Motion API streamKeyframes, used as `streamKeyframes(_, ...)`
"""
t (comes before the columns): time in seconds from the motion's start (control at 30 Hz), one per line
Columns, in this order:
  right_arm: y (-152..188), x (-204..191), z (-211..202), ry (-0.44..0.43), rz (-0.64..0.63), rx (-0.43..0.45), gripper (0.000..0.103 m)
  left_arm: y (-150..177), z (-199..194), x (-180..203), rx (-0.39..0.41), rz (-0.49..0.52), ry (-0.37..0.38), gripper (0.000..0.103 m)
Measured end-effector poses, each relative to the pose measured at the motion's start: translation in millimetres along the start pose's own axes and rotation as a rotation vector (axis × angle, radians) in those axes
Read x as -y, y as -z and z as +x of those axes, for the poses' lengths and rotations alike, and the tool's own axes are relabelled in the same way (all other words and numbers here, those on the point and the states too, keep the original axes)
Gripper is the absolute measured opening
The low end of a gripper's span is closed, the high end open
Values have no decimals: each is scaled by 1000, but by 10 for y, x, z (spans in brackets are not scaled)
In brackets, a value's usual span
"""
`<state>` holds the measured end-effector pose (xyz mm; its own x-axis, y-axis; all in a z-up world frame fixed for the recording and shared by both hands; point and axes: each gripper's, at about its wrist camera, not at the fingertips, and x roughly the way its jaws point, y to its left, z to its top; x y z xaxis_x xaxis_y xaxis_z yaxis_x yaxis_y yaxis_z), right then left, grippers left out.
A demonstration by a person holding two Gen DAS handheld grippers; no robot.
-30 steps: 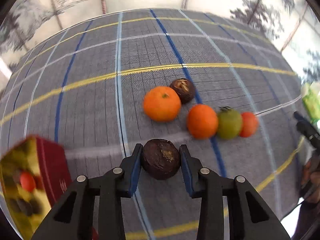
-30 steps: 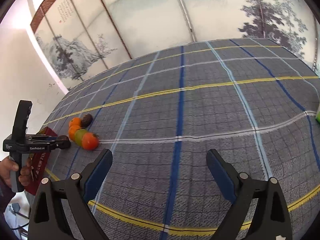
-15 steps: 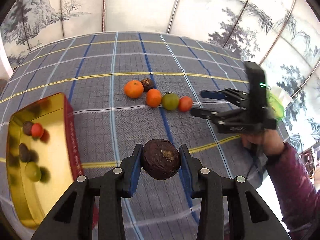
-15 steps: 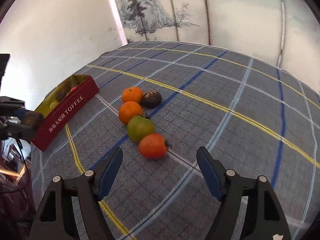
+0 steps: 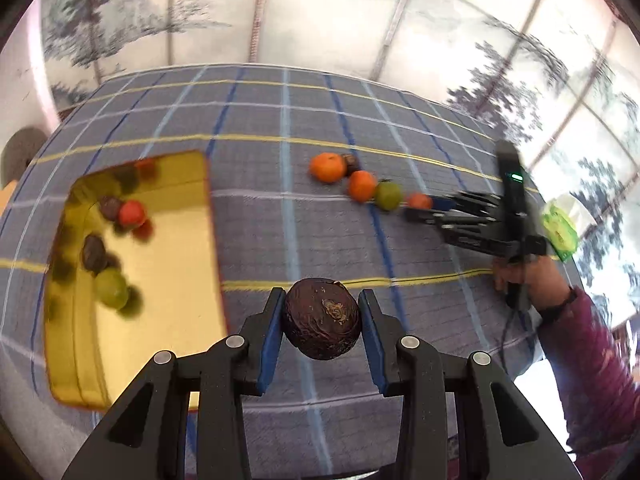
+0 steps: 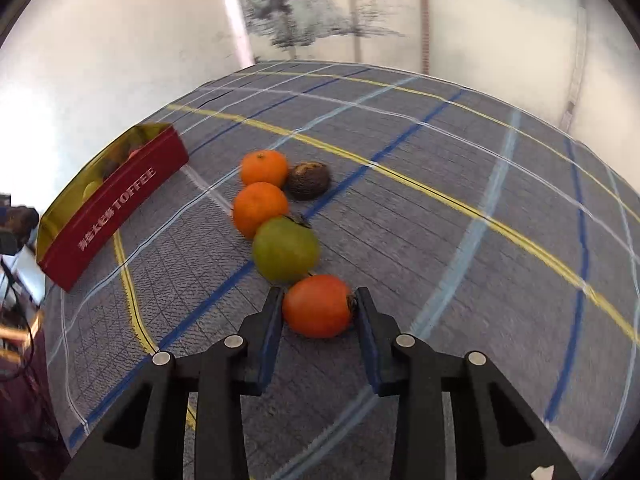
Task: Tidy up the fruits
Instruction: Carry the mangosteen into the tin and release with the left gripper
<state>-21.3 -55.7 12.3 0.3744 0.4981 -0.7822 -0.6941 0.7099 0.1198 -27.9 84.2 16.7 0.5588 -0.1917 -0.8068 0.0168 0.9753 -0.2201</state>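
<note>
Both jaws grip fruit: the left gripper (image 5: 322,330) holds a dark brown fruit (image 5: 322,320) above the tabletop (image 5: 280,220), just beside the gold tin (image 5: 180,280). The right gripper (image 6: 318,312) has just closed on a red tomato (image 6: 316,306) at the near end of the fruit row, touching the green tomato (image 6: 286,250).

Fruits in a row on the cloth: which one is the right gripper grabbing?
The red-orange tomato at the near end of the row. The right gripper is shut on it; the green tomato and oranges beyond lie free.
</note>
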Motion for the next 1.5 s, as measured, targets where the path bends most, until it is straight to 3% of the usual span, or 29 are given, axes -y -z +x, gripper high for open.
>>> streamKeyframes(0.2,280,280,-315,73,219,72,33,134,-76,-467,23,-105,-56,38)
streamKeyframes(0.37,369,441,-415,114,308,91,33,252,-140,-779,53,-149,-123,38)
streamKeyframes(0.6,373,479,-417,140,328,92,33,377,-153,-1109,70,-182,-191,38)
streamKeyframes(0.73,390,497,-431,144,335,89,33,409,-120,-1227,63,-211,-183,38)
streamKeyframes(0.97,376,490,-401,151,336,77,33,457,-38,-1231,42,-202,-170,38)
streamKeyframes(1.5,379,501,-389,152,338,78,34,498,60,-1399,38,-206,-239,38)
